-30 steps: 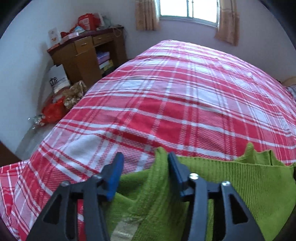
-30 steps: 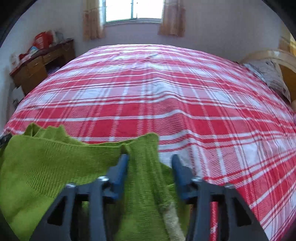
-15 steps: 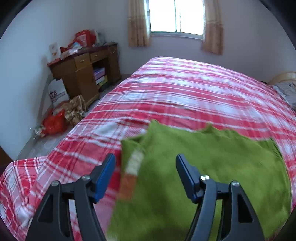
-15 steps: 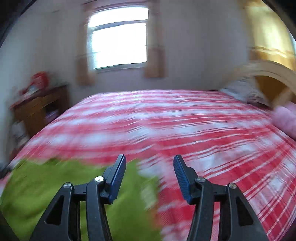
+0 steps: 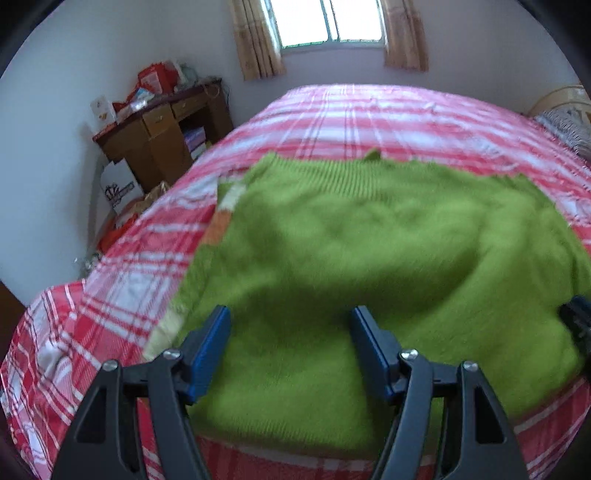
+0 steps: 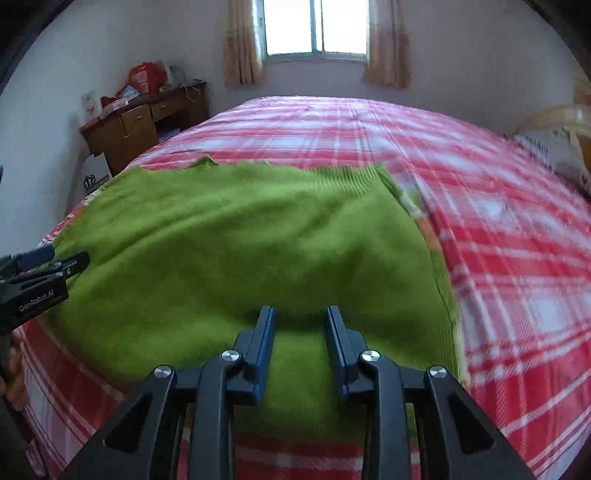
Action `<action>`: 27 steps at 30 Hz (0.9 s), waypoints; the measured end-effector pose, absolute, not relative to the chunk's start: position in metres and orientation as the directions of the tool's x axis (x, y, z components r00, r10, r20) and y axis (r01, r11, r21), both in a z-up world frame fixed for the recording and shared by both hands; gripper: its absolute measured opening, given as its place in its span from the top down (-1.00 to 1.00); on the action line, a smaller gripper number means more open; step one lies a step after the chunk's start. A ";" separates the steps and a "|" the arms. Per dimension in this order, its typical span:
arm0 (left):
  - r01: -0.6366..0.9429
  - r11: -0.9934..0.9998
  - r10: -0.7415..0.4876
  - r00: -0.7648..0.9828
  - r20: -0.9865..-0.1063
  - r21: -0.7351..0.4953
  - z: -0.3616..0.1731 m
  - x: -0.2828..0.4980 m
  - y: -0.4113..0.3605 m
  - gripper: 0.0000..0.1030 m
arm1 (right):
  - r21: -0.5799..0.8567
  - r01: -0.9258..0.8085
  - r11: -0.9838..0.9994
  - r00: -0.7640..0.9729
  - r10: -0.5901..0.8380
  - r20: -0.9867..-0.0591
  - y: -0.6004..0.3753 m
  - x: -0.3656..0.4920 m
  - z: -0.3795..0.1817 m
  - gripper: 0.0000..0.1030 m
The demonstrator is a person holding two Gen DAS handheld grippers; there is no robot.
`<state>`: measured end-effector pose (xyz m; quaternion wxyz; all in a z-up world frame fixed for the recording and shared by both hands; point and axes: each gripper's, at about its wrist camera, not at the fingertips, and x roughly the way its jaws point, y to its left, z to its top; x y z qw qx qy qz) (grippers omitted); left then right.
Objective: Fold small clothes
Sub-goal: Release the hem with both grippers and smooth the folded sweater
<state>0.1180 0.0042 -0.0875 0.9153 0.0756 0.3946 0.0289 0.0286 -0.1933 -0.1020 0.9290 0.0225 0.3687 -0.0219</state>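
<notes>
Red-plaid bed [image 5: 369,122] carries green sweater [image 5: 369,251], widest side to side, just ahead of both empty tongs: left tongs [image 5: 290,347] spread, right tongs [image 6: 300,345] narrowed, just closing.

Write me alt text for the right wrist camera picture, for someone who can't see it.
A green knitted garment lies spread on a bed with a red and white plaid cover, and the right gripper hangs over its near edge, jaws narrowly apart and empty. The left gripper shows at the left edge; a wooden desk and a curtained window stand behind.
</notes>
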 end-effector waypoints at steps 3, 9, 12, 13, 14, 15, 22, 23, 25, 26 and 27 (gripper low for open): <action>0.010 0.986 0.112 0.701 -0.705 0.167 -0.092 0.112 0.005 -0.36 | 0.042 0.066 0.997 0.724 -0.019 -0.689 -0.202 0.024 -0.103 0.43; 0.002 0.982 0.135 0.700 -0.702 0.191 -0.093 0.107 0.008 -0.43 | 0.050 0.070 0.996 0.727 -0.016 -0.687 -0.216 0.007 -0.103 0.43; 0.002 0.984 0.128 0.697 -0.706 0.181 -0.090 0.104 0.012 -0.43 | 0.019 0.089 0.996 0.719 -0.051 -0.693 -0.221 -0.004 -0.099 0.43; -0.002 0.983 0.134 0.699 -0.703 0.185 -0.089 0.103 0.013 -0.43 | 0.003 0.105 0.994 0.715 -0.073 -0.695 -0.223 -0.009 -0.097 0.43; -0.006 0.982 0.139 0.699 -0.702 0.189 -0.088 0.102 0.014 -0.43 | -0.012 0.122 0.992 0.715 -0.097 -0.693 -0.223 -0.014 -0.093 0.43; -0.010 0.982 0.141 0.697 -0.703 0.187 -0.088 0.101 0.014 -0.43 | -0.019 0.131 0.991 0.719 -0.108 -0.687 -0.222 -0.018 -0.090 0.43; -0.022 0.994 0.094 0.686 -0.721 0.108 -0.079 0.096 0.027 -0.44 | 0.024 0.033 0.999 0.759 -0.009 -0.651 -0.181 -0.014 -0.070 0.43; -0.026 0.994 0.097 0.688 -0.719 0.110 -0.078 0.095 0.029 -0.44 | 0.031 0.005 1.000 0.758 0.016 -0.652 -0.170 -0.008 -0.070 0.43; -0.033 0.993 0.102 0.690 -0.717 0.110 -0.076 0.094 0.032 -0.44 | 0.047 -0.043 0.998 0.754 0.063 -0.654 -0.151 0.003 -0.070 0.43; -0.037 0.994 0.103 0.690 -0.717 0.107 -0.075 0.095 0.035 -0.44 | 0.058 -0.071 0.996 0.751 0.092 -0.654 -0.141 0.010 -0.071 0.43; -0.043 0.994 0.103 0.690 -0.717 0.101 -0.074 0.095 0.037 -0.44 | 0.067 -0.094 0.993 0.748 0.115 -0.654 -0.131 0.014 -0.072 0.43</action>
